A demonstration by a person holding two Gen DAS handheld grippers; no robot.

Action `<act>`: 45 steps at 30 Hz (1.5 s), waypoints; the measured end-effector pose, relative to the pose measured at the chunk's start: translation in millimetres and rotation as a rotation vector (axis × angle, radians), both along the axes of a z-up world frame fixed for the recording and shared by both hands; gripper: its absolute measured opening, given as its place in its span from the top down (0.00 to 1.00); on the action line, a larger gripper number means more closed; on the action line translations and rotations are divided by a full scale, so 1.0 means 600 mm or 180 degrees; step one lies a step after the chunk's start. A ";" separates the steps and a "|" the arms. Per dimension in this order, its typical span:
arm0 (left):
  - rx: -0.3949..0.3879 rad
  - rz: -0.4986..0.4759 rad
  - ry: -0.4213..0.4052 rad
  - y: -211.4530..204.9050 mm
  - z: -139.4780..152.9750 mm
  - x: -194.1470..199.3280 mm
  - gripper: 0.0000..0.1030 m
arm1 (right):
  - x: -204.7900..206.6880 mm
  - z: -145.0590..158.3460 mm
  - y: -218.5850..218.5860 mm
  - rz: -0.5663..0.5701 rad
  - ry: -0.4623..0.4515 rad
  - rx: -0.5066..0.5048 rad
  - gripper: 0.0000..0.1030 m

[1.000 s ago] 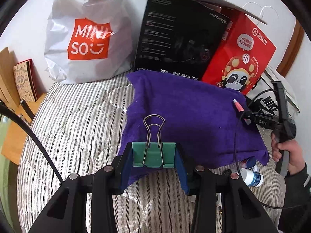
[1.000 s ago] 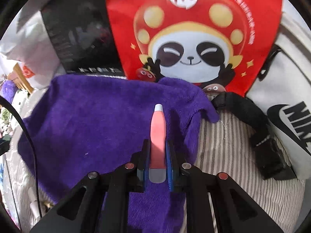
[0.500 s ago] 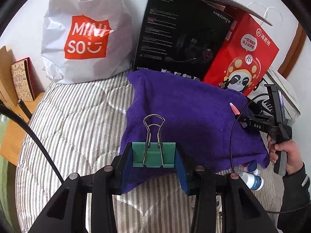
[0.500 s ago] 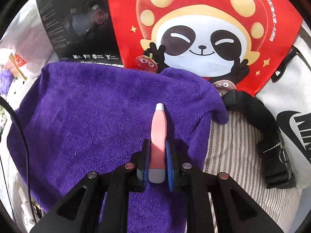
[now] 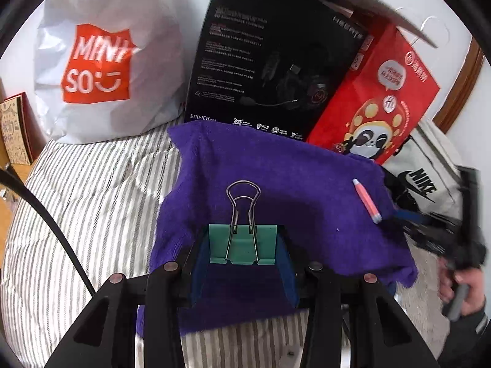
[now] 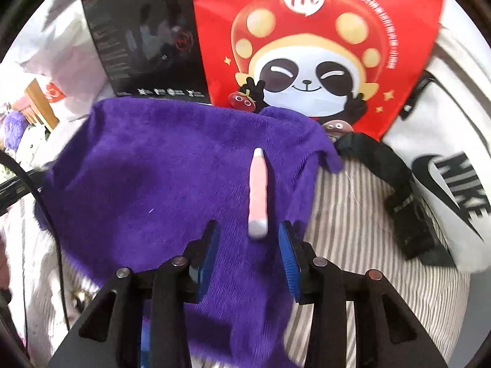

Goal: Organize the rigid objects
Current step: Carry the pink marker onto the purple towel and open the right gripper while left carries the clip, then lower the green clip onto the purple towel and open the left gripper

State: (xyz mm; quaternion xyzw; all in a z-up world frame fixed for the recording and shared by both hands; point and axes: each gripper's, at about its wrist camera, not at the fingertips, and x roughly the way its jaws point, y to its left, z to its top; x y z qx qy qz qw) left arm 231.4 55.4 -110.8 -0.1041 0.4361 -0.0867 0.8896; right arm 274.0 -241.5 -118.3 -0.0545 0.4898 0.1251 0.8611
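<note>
The pink pen-shaped tube (image 6: 258, 194) lies flat on the purple towel (image 6: 147, 165), near that cloth's right edge, its grey base between my right claw (image 6: 248, 242) pads but touching neither; the jaws of that claw are opening around it. The green binder clip (image 5: 242, 243) sits clamped between the blue pads (image 5: 201, 257) of my left claw (image 5: 242, 254), its wire handles pointing up and away, held over the near part of the same towel. Likely faults, as I judge them: the tube is round and the plush surface is soft and uneven over the striped bedding (image 5: 92, 190), so a pad brushing it as I draw the right claw back could roll it toward the towel's edge and off onto the bed. The clip is gripped across its smooth painted body; a tilted release could let it tip or skid. Behind the towel, the black headset box (image 5: 270, 61) and red panda bag (image 5: 374, 104) lean close together, leaving little margin for a far placement.
</note>
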 end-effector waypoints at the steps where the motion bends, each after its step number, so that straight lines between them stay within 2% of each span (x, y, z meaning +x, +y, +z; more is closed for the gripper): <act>1: 0.0032 -0.0003 0.0010 -0.003 -0.004 0.008 0.62 | -0.016 0.007 -0.002 -0.0001 -0.0015 0.0020 0.60; 3: 0.0102 -0.0017 0.0010 -0.011 -0.014 0.029 0.62 | -0.040 0.013 -0.012 -0.0025 -0.0057 0.0047 0.56; 11: 0.0334 0.0001 0.0118 -0.037 -0.039 0.109 0.62 | -0.140 0.037 -0.014 0.0056 -0.0100 0.0074 0.53; 17: 0.0618 -0.0028 0.0285 -0.065 -0.055 0.158 0.62 | -0.172 0.039 -0.030 -0.0056 -0.0037 0.0266 0.52; 20: 0.0666 -0.0038 0.0353 -0.074 -0.062 0.165 0.62 | -0.182 0.034 -0.036 -0.0105 0.0000 0.0273 0.52; 25: 0.0908 -0.0076 0.0340 -0.094 -0.068 0.168 0.61 | -0.196 0.031 -0.051 -0.0192 0.0064 0.0398 0.52; 29: 0.0906 -0.0080 0.0336 -0.100 -0.068 0.169 0.61 | -0.209 0.033 -0.056 -0.0232 0.0064 0.0470 0.52; 32: 0.0960 -0.0069 0.0324 -0.104 -0.069 0.163 0.53 | -0.221 0.035 -0.059 -0.0263 0.0080 0.0524 0.52; 33: 0.0967 -0.0057 0.0318 -0.103 -0.071 0.158 0.47 | -0.225 0.036 -0.060 -0.0267 0.0082 0.0537 0.52; 34: 0.0949 -0.0044 0.0323 -0.099 -0.072 0.151 0.44 | -0.230 0.037 -0.061 -0.0275 0.0082 0.0543 0.52; 40: 0.0980 -0.0073 0.0390 -0.101 -0.066 0.112 0.44 | -0.247 0.052 -0.064 -0.0335 0.0015 0.0545 0.52; 45: 0.0941 -0.0160 0.0272 -0.110 -0.023 0.040 0.44 | -0.262 0.067 -0.064 -0.0372 -0.0049 0.0539 0.52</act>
